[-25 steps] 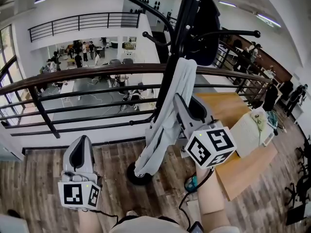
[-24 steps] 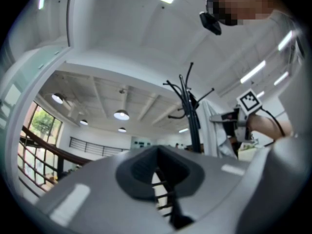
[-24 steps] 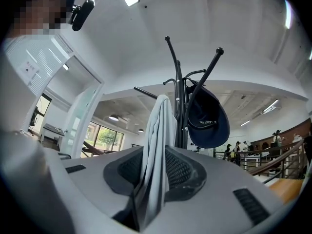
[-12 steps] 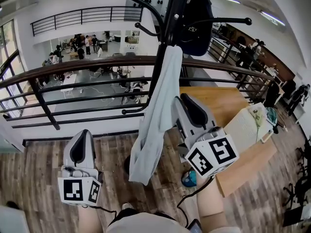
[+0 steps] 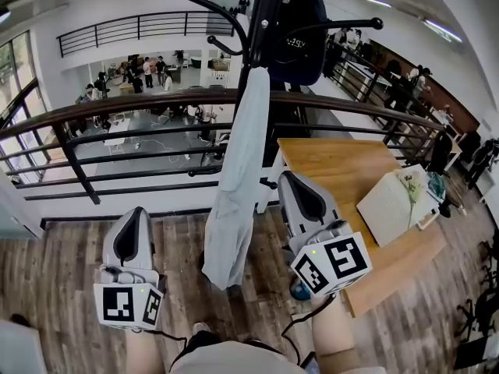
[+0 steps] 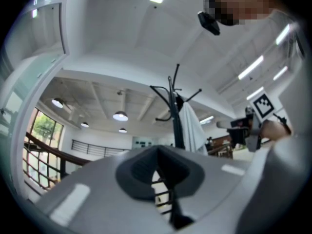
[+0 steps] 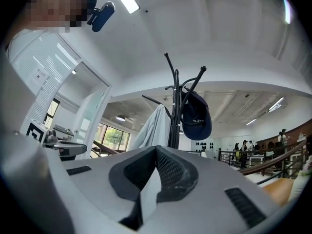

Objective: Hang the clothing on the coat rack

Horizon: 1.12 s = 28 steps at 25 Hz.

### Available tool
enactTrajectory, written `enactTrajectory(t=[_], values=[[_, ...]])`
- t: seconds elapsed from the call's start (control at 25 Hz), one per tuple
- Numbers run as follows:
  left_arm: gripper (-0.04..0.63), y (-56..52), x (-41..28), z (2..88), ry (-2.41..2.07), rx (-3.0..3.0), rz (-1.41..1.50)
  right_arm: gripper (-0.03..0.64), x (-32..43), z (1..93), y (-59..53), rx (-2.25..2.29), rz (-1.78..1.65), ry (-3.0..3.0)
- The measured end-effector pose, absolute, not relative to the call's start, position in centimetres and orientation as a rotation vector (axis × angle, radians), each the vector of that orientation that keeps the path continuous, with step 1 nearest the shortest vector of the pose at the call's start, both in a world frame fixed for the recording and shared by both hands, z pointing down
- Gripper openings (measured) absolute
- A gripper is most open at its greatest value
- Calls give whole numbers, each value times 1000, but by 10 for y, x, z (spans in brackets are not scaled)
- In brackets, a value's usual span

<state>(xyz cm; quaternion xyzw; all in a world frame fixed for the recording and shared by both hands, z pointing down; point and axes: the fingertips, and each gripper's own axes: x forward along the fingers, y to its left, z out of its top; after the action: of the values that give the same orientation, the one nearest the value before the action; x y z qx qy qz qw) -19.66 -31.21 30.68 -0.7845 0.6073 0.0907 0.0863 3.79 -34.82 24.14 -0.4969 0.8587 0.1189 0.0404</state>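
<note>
The coat rack [image 5: 262,22], a black pole with curved hooks, stands at 12 o'clock in the head view. The pale grey garment [image 5: 234,178] hangs on it from near the top of the pole. It drapes straight down the pole's front, and its lower end hangs free above the wood-plank floor [image 5: 62,287]. A dark navy cap [image 5: 300,45] hangs on a hook at 1 o'clock from the garment's top.

The left gripper [image 5: 131,215] is at 7 o'clock. Its jaws are pressed together at the tips and nothing is between them. The right gripper [image 5: 291,181] is at 5 o'clock. Its jaws have just closed and now meet, with nothing between them.

Both grippers are clear of the garment, which hangs between them. A railing [image 5: 117,107] crosses behind the rack, and a wooden table [image 5: 343,162] lies at 3 o'clock.
</note>
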Motion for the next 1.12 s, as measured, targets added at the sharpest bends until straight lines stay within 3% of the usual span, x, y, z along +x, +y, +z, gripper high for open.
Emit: enactTrajectory(t=[1.12], values=[[9, -268, -127, 299, 1813, -2330, 223, 0, 134, 277, -297, -1653, 277, 2555]])
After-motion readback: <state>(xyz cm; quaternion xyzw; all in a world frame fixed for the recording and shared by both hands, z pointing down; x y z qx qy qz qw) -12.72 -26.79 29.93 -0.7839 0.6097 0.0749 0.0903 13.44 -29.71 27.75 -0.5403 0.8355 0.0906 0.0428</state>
